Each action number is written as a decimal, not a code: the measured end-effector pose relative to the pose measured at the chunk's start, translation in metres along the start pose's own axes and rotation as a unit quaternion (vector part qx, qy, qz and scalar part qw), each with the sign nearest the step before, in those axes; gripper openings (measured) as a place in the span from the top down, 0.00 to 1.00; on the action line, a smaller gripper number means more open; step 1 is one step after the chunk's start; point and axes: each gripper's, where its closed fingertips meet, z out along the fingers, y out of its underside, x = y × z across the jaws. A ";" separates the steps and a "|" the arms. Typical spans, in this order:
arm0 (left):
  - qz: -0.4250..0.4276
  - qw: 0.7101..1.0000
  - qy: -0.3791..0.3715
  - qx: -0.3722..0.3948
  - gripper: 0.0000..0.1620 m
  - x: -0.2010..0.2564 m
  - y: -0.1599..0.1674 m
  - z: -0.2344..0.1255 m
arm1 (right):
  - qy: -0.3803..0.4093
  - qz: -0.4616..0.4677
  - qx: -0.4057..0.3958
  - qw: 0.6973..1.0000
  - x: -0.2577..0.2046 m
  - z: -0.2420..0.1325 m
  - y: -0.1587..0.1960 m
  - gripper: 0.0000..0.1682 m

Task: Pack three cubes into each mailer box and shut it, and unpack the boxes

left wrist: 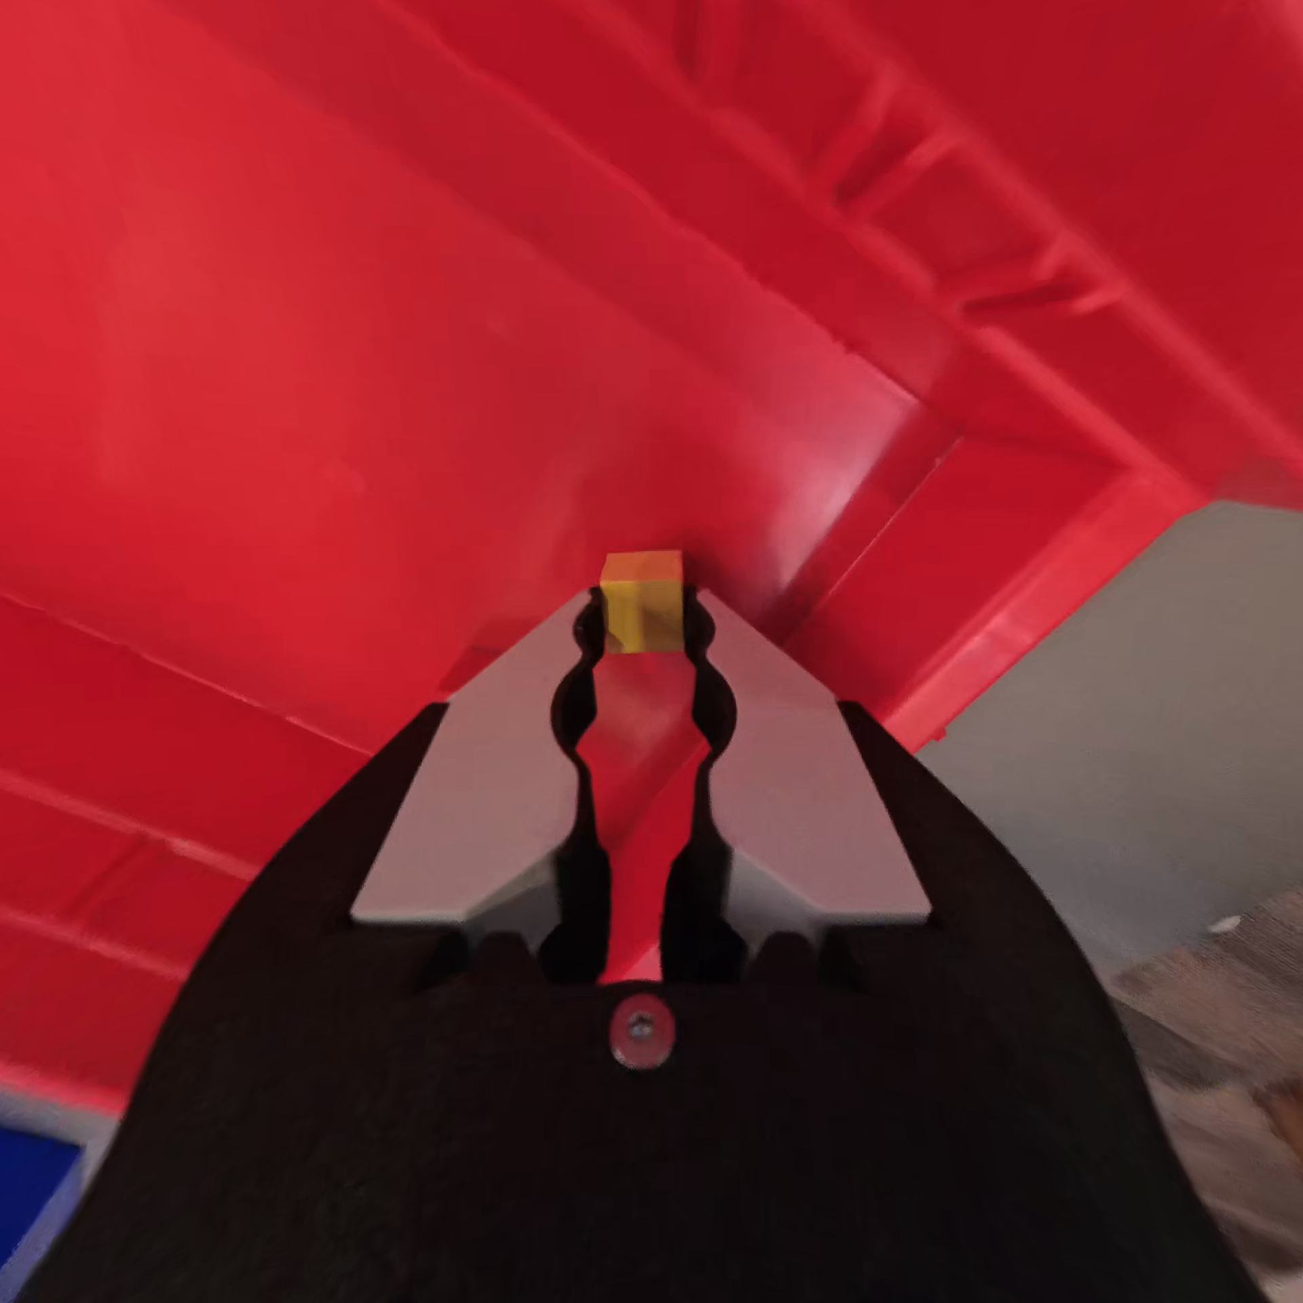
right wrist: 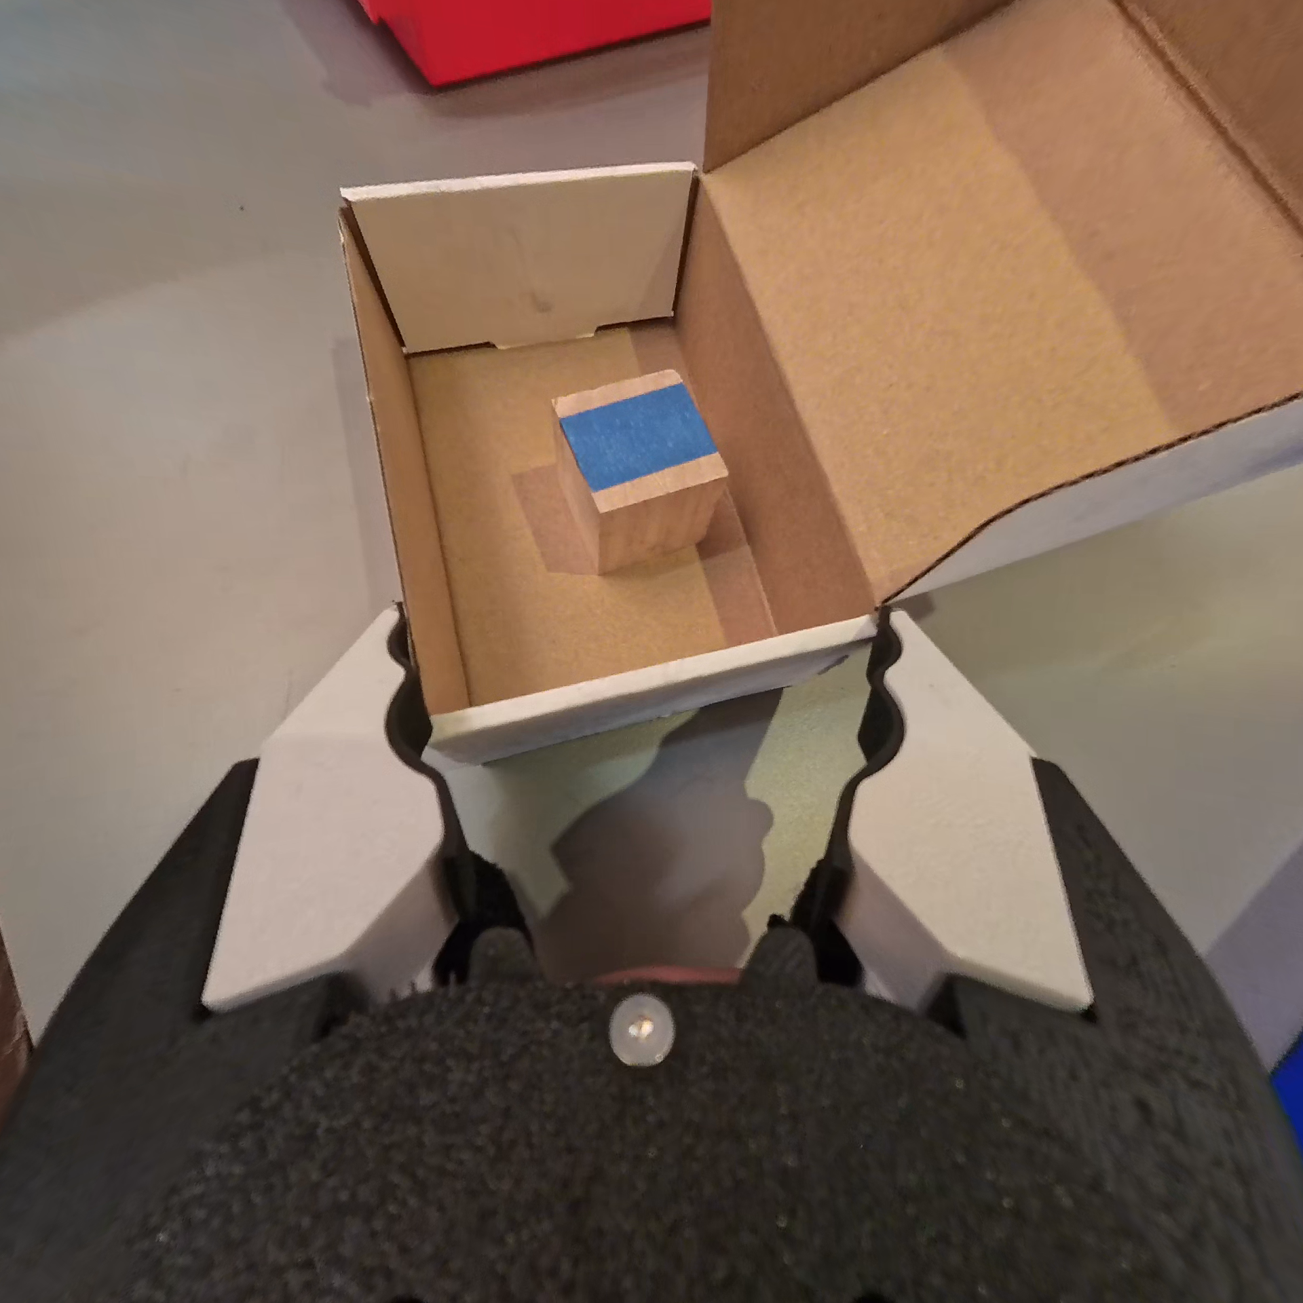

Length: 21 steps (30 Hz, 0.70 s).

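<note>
Seen in the right wrist view: a plain grey desk, matt and lightly shadowed, carrying an open cardboard mailer box with its lid flap raised to the right, and, well apart at the far edge, a red bin. Seen in the left wrist view: the same grey surface at lower right, with the red bin resting on it and a blue object at the bottom-left corner, too blurred to identify.

Open mailer box, free room left of blue-topped cube. Raised lid blocks right side. Red bin wall close ahead of left tool.
</note>
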 end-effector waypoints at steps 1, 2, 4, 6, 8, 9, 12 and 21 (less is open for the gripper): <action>0.007 1.000 -0.013 0.016 0.88 0.000 -0.005 -0.010 | 0.000 0.000 0.000 1.000 0.000 0.000 0.000 0.26; 0.010 0.999 -0.020 0.038 0.88 0.002 -0.014 -0.025 | 0.000 0.000 0.001 1.000 0.000 0.000 0.000 0.26; 0.028 0.993 -0.041 0.105 0.88 0.012 -0.044 -0.069 | 0.000 0.000 0.002 1.000 0.000 0.000 0.000 0.26; 0.074 0.977 -0.047 0.195 0.88 0.042 -0.087 -0.125 | -0.002 0.001 0.002 1.000 0.000 0.000 0.000 0.26; 0.138 0.960 -0.043 0.241 0.88 0.087 -0.127 -0.158 | -0.002 0.000 0.002 1.000 0.000 0.000 0.000 0.26; 0.178 0.954 -0.043 0.237 0.88 0.109 -0.143 -0.157 | -0.002 -0.002 0.002 1.000 0.000 0.000 0.000 0.26; 0.268 0.947 -0.022 0.175 0.88 0.159 -0.172 -0.110 | -0.001 -0.004 0.003 1.000 0.000 0.000 0.000 0.26; 0.308 0.950 0.023 0.054 0.88 0.193 -0.178 -0.006 | -0.002 -0.005 0.004 1.000 -0.001 -0.001 0.001 0.26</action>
